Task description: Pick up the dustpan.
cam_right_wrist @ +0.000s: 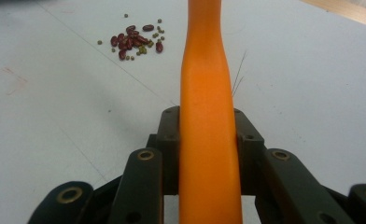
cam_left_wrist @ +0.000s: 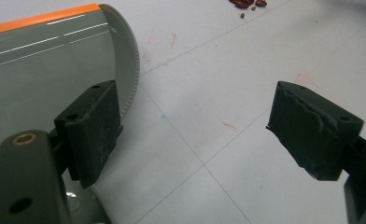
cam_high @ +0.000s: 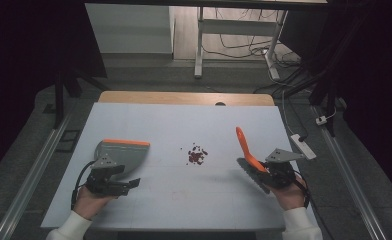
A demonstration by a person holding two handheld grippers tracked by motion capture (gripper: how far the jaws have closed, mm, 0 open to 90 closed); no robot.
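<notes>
Beans [cam_high: 197,155] mid-frame: light, rolly. We clamp stiff orange brush handle [cam_right_wrist: 208,140] w/ right gripper [cam_high: 276,172]; left gripper [cam_high: 115,184] gapes wide beside dustpan [cam_high: 125,152].

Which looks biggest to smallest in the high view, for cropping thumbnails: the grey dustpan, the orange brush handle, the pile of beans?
1. The grey dustpan.
2. The orange brush handle, long but thin.
3. The pile of beans.
All lie about equally far from the camera.
</notes>
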